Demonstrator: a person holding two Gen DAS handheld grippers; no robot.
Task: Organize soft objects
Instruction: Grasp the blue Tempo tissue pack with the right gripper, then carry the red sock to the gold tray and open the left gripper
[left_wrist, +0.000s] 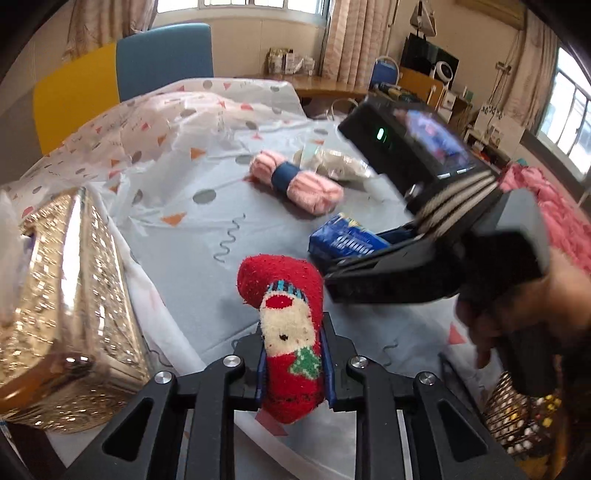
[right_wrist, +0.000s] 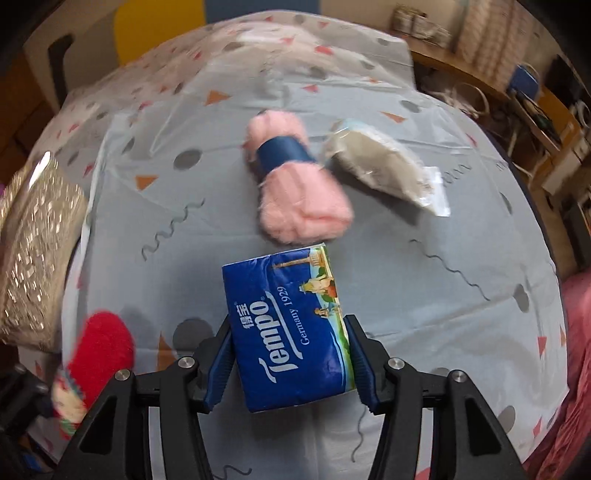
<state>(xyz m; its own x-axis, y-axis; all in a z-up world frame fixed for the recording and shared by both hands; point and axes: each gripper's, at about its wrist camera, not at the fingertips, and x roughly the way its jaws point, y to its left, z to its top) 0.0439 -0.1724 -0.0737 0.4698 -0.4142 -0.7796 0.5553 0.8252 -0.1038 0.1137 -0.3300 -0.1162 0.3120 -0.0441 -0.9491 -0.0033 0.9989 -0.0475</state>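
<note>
Left gripper (left_wrist: 293, 360) pinched the red Santa sock (left_wrist: 286, 332), right gripper (right_wrist: 291, 363) clamped the blue Tempo tissue pack (right_wrist: 288, 332), pink yarn skein (right_wrist: 295, 177) lay beyond on the tablecloth (right_wrist: 443, 295).

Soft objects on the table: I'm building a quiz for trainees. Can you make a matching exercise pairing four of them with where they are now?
Things:
1. red sock
2. tissue pack
3. pink yarn
4. bagged beige item

States:
A. lying on the cloth, blue band around it
B. in the right hand-held gripper
C. lying right of the yarn
D. in the left hand-held gripper

Pairs: 1-D, 2-B, 3-A, 4-C
</note>
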